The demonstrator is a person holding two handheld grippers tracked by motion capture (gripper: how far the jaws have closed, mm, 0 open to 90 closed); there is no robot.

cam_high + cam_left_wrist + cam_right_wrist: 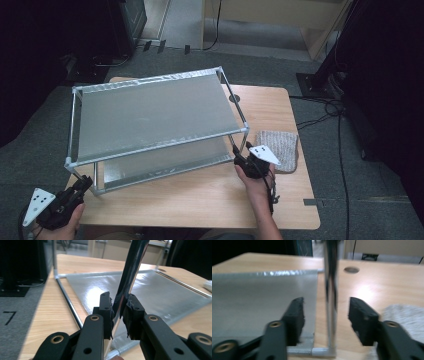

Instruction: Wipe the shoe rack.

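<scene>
At the lower left of the high view, the left gripper (pixel 82 187) is clamped on the near-left post (pixel 127 277) of the rack (pixel 155 117); right of centre, the right gripper (pixel 239 159) stands with jaws apart around the near-right post (pixel 330 310), not touching; the rack fills mid-table (pixel 200 200); a grey cloth (pixel 280 147) lies at its right.

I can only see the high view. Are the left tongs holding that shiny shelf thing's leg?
Observer: Yes. The left tongs are shut on the rack's front left post.
Operator: And the right tongs?
Observer: Open. The right tongs straddle the front right post with gaps on both sides.
Operator: What's beside them?
Observer: A grey knitted cloth, lying just right of them on the table.
</scene>
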